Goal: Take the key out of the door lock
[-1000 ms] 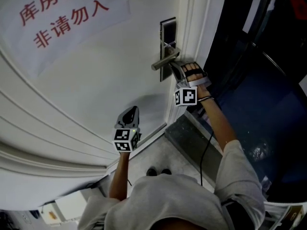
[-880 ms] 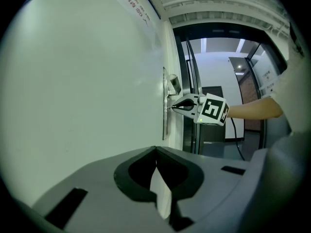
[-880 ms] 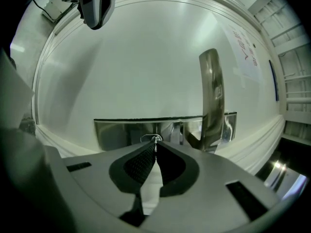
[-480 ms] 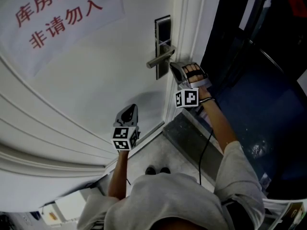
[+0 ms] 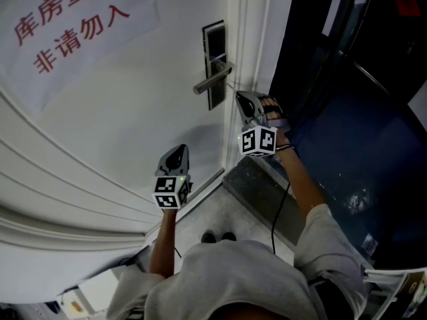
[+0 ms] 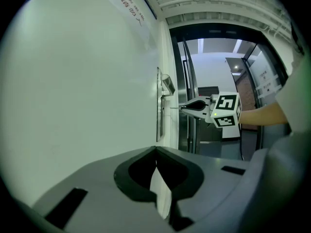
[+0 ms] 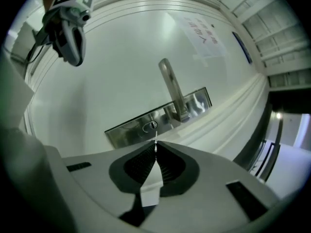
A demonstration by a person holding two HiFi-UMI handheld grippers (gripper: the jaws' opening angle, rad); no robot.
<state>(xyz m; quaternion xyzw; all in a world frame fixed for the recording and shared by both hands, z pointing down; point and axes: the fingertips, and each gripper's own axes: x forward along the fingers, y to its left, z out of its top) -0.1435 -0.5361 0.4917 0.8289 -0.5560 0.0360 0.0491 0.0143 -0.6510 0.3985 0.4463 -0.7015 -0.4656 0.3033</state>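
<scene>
The white door's steel lock plate carries a lever handle. My right gripper hangs just right of the plate, off the door. In the right gripper view its jaws are shut on the thin metal key. The key's blade sticks out of the tips toward the keyhole, a short way clear of it. The left gripper view shows the right gripper with the key tip apart from the plate. My left gripper stays lower left by the door, shut and empty.
A paper sign with red characters is stuck on the door at upper left. The door frame and a dark open doorway lie to the right. The person's shoes stand on the floor below the door.
My right gripper has drawn back from the lock plate, away from the door, and rolled, with the key in its jaws. The left gripper has stayed put.
</scene>
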